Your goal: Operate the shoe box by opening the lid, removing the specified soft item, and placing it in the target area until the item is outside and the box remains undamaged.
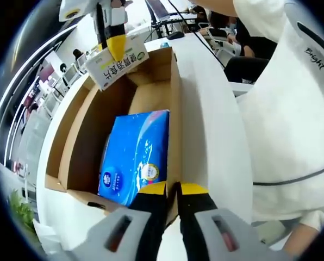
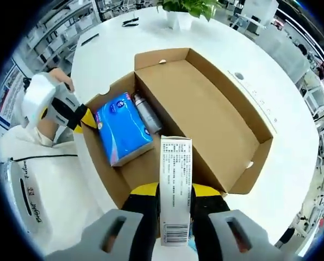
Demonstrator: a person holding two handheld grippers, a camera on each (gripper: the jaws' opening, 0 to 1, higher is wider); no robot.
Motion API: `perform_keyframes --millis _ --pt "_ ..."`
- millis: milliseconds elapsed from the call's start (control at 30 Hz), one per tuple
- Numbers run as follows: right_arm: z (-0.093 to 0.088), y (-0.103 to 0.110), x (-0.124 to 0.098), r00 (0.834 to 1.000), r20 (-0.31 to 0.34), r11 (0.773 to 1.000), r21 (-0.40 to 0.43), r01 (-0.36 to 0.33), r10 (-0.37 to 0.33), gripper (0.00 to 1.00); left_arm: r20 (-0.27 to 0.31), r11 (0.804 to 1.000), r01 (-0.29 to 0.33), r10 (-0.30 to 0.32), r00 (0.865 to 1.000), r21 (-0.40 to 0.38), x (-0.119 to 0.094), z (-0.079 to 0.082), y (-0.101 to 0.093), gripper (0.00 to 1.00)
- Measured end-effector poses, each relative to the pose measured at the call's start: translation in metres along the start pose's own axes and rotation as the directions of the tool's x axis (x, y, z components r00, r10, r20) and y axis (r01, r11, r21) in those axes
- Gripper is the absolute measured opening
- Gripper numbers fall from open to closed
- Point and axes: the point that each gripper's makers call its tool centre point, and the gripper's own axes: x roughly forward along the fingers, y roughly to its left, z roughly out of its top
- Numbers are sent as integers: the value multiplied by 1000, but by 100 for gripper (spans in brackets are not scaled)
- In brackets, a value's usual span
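Two grippers work at one open shoe box [image 2: 205, 109] on a white table [image 2: 292, 163]. The lid [image 2: 216, 103] is already folded back and lies flat beside the box body. The right gripper [image 2: 175, 196] is closed on a small white carton [image 2: 175, 190] with printed text, which stands upright between its jaws, above the near end of the box; in the left gripper view the same carton [image 1: 121, 64] hangs over the far end of the box, clear of the cardboard. The left gripper [image 1: 173, 190] has its jaws pressed on the edge of the box wall [image 1: 175, 136], so it seems to steady the box.

Inside the box lie a blue soft pack [image 2: 121, 128], probably tissues, and a grey bottle [image 2: 147, 115] just beside it. A plant pot [image 2: 179, 19] stands at the far side of the table.

I judge that the step in hand is the removing: the carton is out of the box but not yet set down. Whether this carton or the blue pack is the named soft item, I cannot tell. The next move calls for carrying the carton sideways to bare table without knocking the wall, then releasing it gently.
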Motion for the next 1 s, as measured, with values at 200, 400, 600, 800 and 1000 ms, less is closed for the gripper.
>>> perform_keyframes --millis 200,400,600,800,1000 --pt "-3 -3 -8 1000 4 1000 9 12 -12 20 1 1000 -3 3 1000 1 0 0 0 6" --pt "-6 -8 -14 999 22 1000 16 26 -26 20 2 1000 -2 2 1000 0 0 0 0 6" --pt "-15 -14 -17 998 -2 997 15 70 -70 20 3 1000 -3 3 1000 0 0 0 0 6" --pt "-24 -19 -18 997 0 997 31 78 -78 20 3 1000 -4 4 1000 1 0 0 0 6" --pt "-26 -19 -29 996 34 996 36 76 -77 20 4 1000 -5 5 1000 1 0 0 0 6"
